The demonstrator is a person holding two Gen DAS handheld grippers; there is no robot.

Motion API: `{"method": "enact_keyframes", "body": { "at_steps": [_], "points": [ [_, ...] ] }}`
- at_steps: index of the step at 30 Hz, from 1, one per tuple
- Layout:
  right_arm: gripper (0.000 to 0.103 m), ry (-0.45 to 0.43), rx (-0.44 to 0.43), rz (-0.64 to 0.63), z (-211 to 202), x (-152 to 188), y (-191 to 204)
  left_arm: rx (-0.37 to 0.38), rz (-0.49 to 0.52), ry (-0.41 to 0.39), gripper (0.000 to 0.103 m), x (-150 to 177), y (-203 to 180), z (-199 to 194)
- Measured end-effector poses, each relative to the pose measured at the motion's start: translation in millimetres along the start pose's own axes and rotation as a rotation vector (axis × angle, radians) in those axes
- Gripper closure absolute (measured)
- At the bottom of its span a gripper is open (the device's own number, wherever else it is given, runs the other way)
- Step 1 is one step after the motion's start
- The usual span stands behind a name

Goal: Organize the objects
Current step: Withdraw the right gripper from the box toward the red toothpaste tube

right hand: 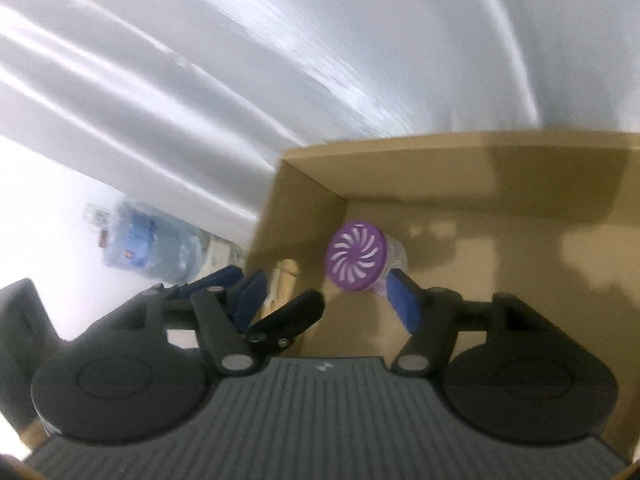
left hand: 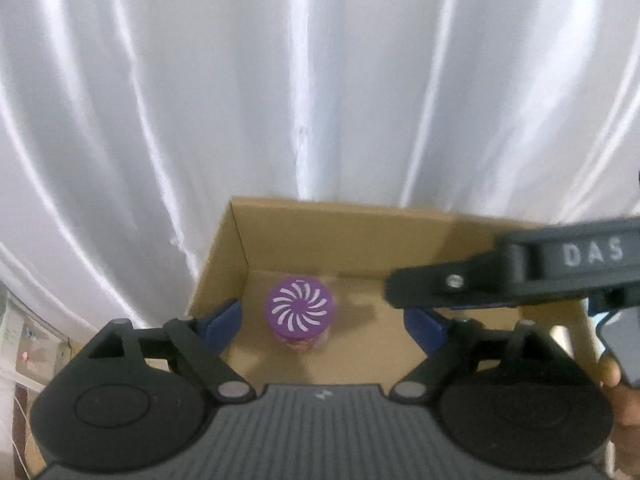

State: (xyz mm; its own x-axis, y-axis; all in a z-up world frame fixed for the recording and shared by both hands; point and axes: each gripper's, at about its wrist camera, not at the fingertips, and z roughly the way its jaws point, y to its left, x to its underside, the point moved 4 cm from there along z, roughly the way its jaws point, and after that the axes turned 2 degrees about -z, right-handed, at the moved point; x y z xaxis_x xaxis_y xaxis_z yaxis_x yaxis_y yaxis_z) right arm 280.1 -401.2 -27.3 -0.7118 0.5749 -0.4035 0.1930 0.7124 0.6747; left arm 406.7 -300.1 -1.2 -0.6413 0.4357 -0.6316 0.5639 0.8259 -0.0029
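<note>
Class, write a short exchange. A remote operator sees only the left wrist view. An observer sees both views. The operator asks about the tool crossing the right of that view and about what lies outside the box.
Operator: Is the tool on my right holding anything?
Observer: No. The right gripper is open, its pads off the purple-lidded jar.
Operator: Anything beyond the box's left wall?
Observer: Yes, a plastic-wrapped water bottle sits past the cardboard box.

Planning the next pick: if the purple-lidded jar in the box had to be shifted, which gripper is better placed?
Probably the left gripper: the jar stands centred between its open jaws. The right gripper views it off to one side.
</note>
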Motion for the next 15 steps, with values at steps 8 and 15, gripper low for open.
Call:
{"method": "enact_keyframes", "body": {
  "at_steps": [8,15],
  "points": [
    [0.020,-0.211,-0.037,-0.074,-123,61,26,-0.097,0.098,-0.147,0.002,59,-45,-157],
    [0.009,-0.347,0.016,-0.152,-200,124,39,-0.134,0.179,-0.202,0.001,125,-82,-196]
  ]
}}
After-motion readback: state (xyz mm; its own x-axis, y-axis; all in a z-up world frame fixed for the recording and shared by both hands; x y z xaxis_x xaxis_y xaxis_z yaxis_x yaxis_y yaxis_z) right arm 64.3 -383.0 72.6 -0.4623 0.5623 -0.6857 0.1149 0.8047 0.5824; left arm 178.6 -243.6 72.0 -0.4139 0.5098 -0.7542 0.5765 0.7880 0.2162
